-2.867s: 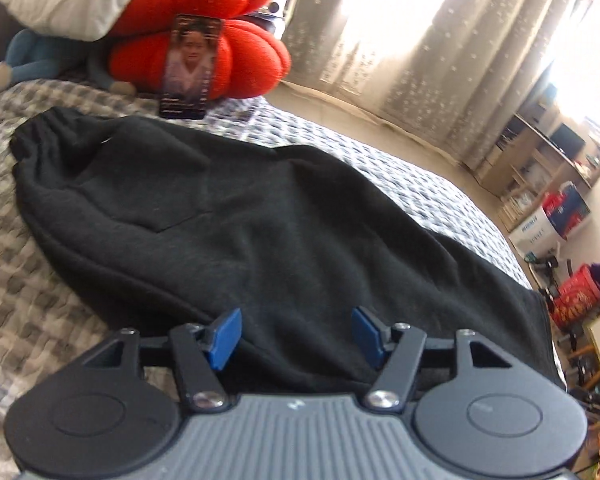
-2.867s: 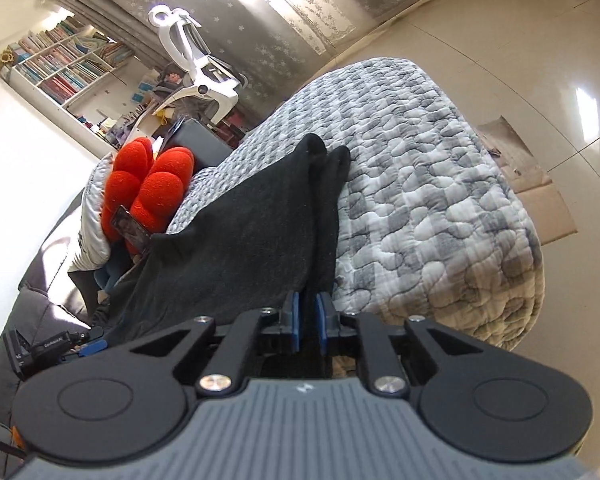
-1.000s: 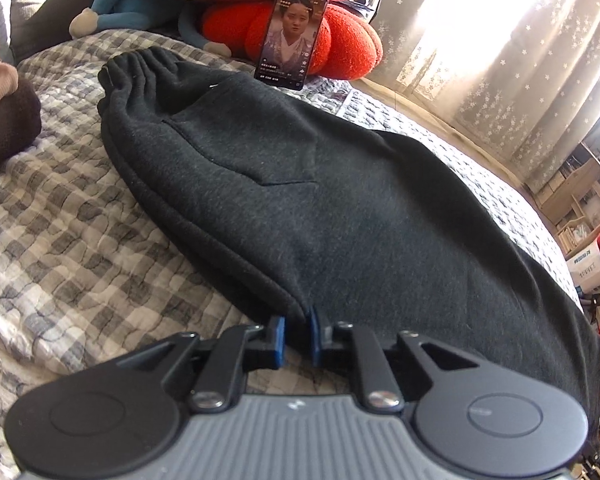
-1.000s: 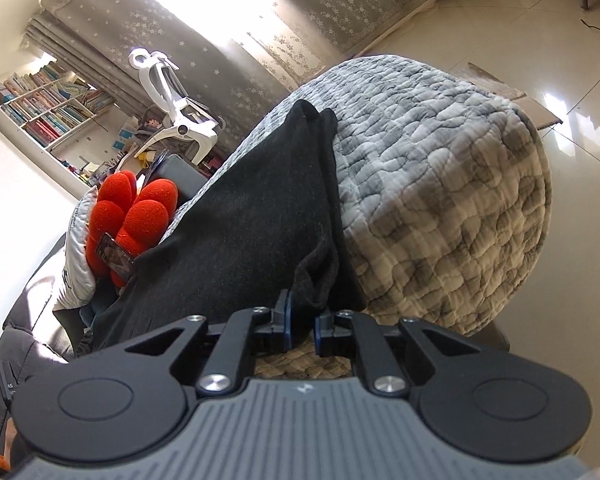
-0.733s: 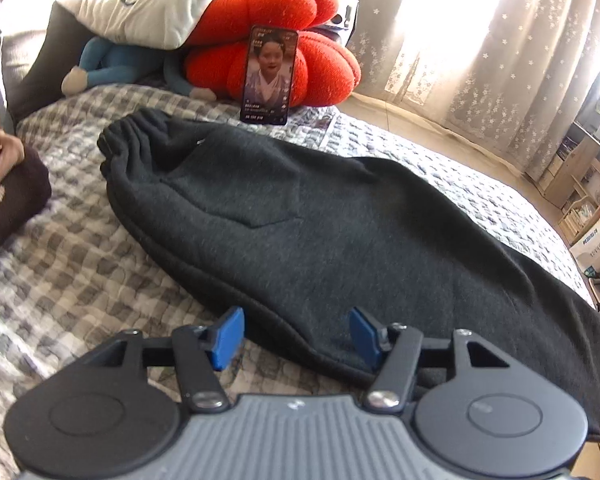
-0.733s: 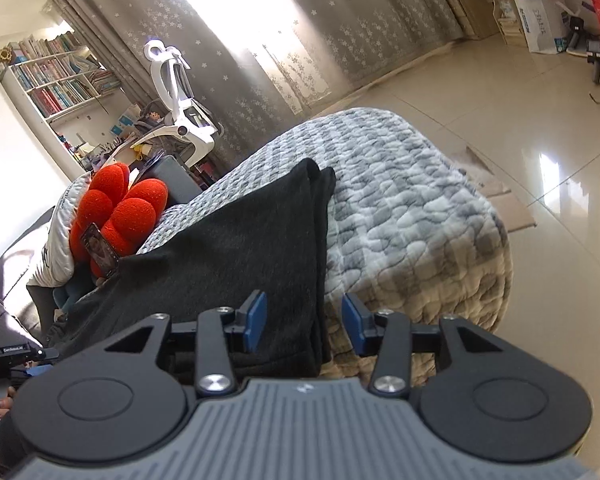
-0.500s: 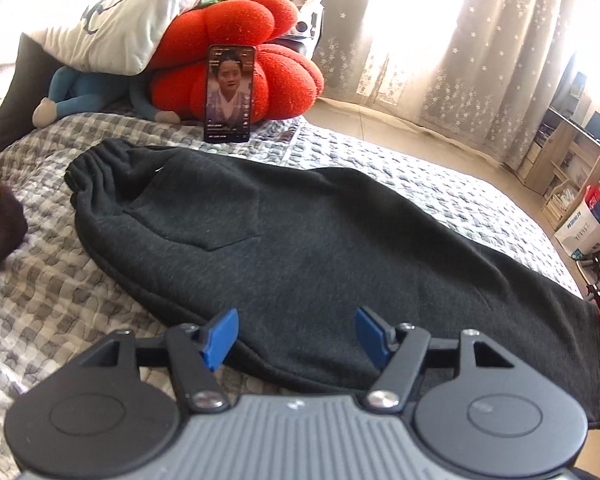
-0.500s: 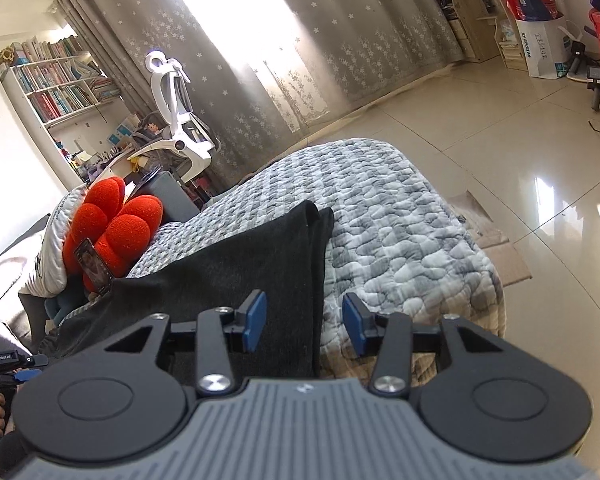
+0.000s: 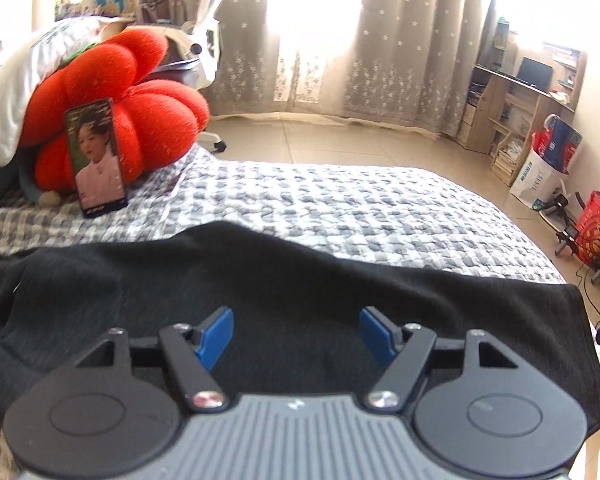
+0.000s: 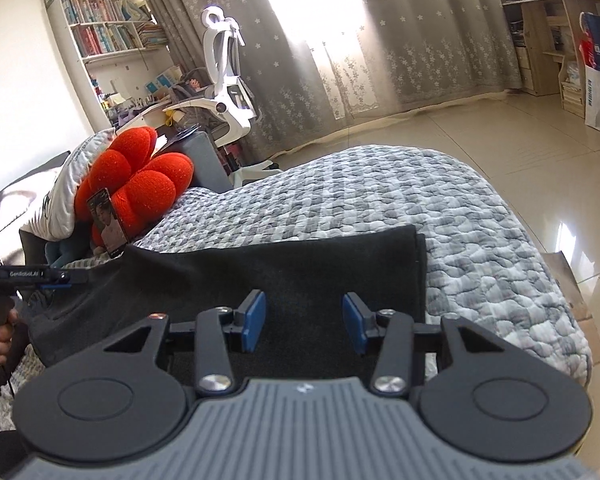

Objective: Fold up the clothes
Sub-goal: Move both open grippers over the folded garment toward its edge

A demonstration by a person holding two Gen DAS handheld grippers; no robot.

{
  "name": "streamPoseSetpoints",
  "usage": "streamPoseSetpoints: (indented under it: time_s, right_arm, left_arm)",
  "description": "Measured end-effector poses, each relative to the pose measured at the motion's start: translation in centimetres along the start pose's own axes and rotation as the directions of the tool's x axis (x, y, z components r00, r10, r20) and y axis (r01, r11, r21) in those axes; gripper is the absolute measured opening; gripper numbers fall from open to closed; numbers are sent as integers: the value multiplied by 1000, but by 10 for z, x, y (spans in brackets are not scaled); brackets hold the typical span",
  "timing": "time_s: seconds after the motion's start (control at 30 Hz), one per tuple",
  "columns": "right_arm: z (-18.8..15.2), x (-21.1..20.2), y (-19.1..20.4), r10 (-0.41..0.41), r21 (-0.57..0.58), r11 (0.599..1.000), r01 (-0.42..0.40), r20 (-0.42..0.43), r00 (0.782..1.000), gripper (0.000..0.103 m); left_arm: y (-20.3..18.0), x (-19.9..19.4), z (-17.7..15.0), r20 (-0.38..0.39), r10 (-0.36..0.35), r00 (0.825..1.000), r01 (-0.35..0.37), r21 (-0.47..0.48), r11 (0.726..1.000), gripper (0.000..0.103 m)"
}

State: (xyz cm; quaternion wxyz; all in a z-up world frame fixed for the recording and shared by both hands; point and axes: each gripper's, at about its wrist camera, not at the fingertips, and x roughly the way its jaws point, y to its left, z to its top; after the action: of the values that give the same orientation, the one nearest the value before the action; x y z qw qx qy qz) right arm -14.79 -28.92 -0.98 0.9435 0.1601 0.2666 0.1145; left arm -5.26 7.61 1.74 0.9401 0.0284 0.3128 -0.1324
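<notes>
- On the quilted bed cover [image 10: 480, 240], a pair of black trousers [image 9: 300, 280] is laid out flat and lengthwise; the hem end lies near the cover's rounded edge, and the other end runs off toward the red cushion [image 9: 140, 108].
- At the hem, two layers are seen stacked with edges almost matched [image 10: 418, 264], so the legs are judged to be laid one on the other; a lengthwise fold is taken as already in place.
- No crosswise fold is seen: the trousers are spread at full length, so shortening folds are judged to be left.
- The left gripper [image 9: 296, 334] is held over the middle of the cloth with its jaws spread wide and nothing between them.
- The right gripper [image 10: 304, 320] is held over the hem end, likewise spread wide and empty.
- A phone [image 9: 96, 158] is propped against the cushion, clear of the trousers.
- The waist end is cut off at the frame edge in the left view, so its neatness cannot be told.
</notes>
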Motion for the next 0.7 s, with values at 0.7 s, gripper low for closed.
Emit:
streamPoseSetpoints:
  time_s: [0.7]
  right_arm:
    - [0, 163, 142, 39, -356, 925, -135, -265, 964, 37]
  left_arm:
    - [31, 55, -46, 57, -148, 987, 142, 99, 985, 73]
